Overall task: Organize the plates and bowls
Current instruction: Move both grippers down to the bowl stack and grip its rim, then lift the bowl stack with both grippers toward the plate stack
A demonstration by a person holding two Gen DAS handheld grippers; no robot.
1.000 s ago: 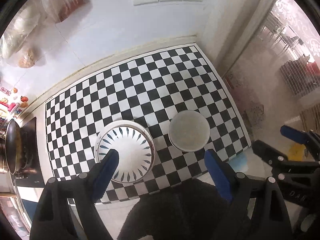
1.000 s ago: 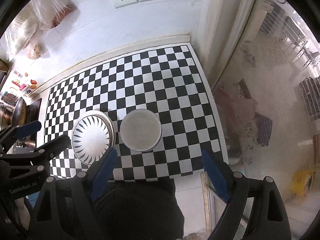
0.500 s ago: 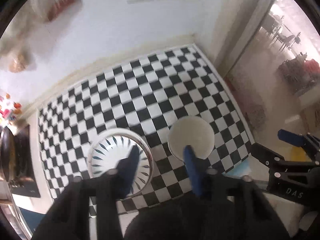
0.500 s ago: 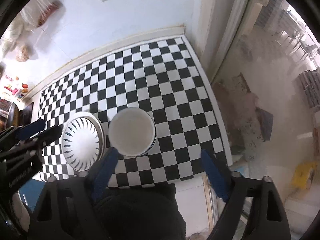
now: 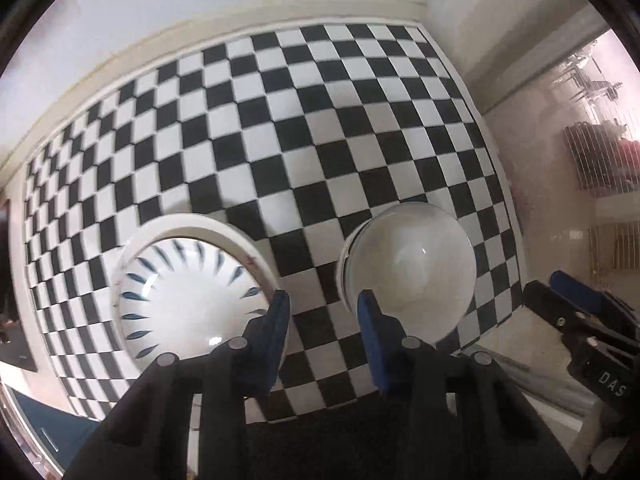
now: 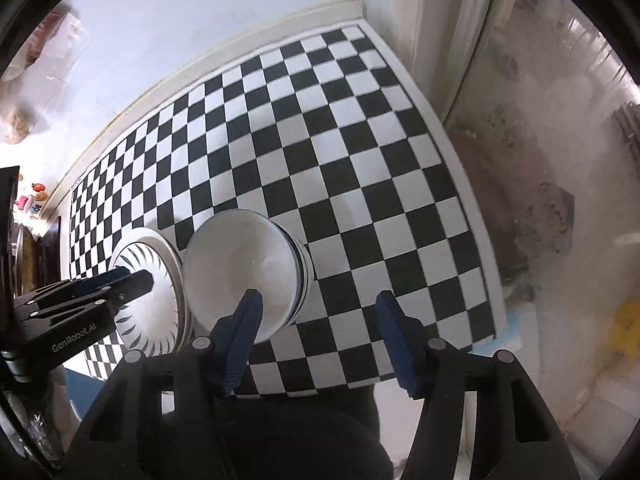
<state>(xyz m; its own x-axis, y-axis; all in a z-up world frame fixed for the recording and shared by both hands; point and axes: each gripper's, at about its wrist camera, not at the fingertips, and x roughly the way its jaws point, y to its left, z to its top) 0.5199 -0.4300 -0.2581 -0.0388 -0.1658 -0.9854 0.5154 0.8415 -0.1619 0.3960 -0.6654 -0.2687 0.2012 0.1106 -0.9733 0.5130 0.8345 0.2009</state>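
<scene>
A white bowl with blue leaf marks (image 5: pixel 188 300) sits in a white plate (image 5: pixel 208 226) on the checkered mat (image 5: pixel 280 128), front left. A plain white bowl (image 5: pixel 412 272) stands to its right, stacked on another bowl. My left gripper (image 5: pixel 322 308) hovers between the two, jaws narrowed but apart, holding nothing. My right gripper (image 6: pixel 316 312) is open and empty, just right of the plain bowl (image 6: pixel 244 268), its left finger over the rim. The patterned bowl also shows in the right wrist view (image 6: pixel 148 304).
The mat (image 6: pixel 360 160) ends at the white wall behind and at the counter's right edge, with a glass door (image 6: pixel 560 160) beyond. A stove with a pan (image 6: pixel 16 248) stands far left.
Both grippers have dropped closer to the bowls. The left gripper's jaws have narrowed a lot from wide open. The right gripper stayed open and shifted right of the plain bowl.
</scene>
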